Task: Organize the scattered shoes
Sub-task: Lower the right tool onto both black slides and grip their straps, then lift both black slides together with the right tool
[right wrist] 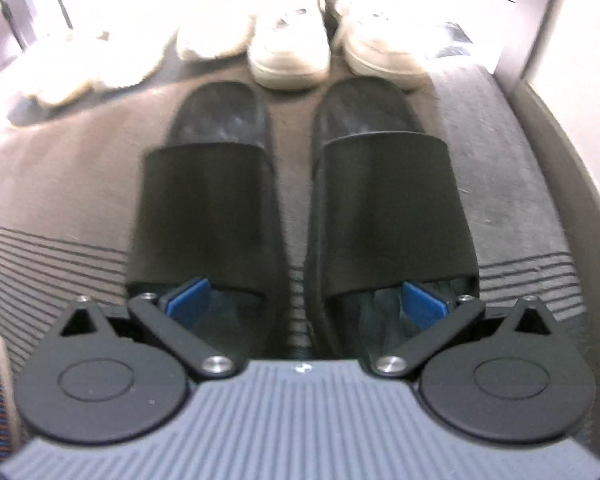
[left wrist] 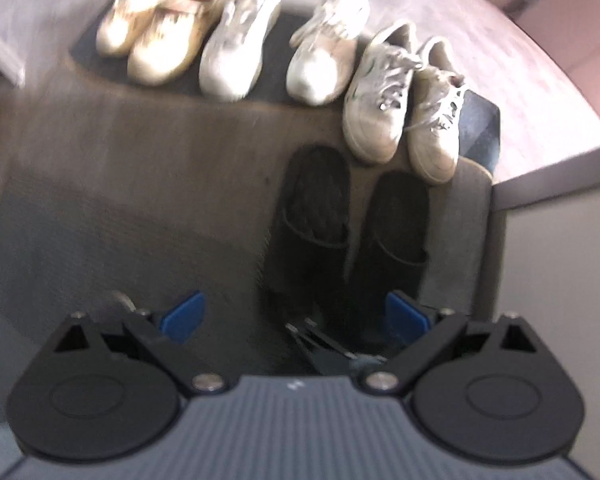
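Your right gripper [right wrist: 306, 306] is spread wide and holds nothing: its blue pads [right wrist: 188, 300] hang low over the heel ends of the two black slides [right wrist: 208, 208], one pad above each, though you cannot tell from the blurred view whether they touch. The slides lie side by side on the grey mat [right wrist: 80, 184], toes toward 12 o'clock, just short of the white sneakers [right wrist: 290, 54]. Your left gripper [left wrist: 296, 316] is also wide and empty, with the same black slides [left wrist: 314, 216] at 1 o'clock and the row of pale sneakers [left wrist: 240, 36] running from 11 to 1 o'clock on a darker mat [left wrist: 480, 120].
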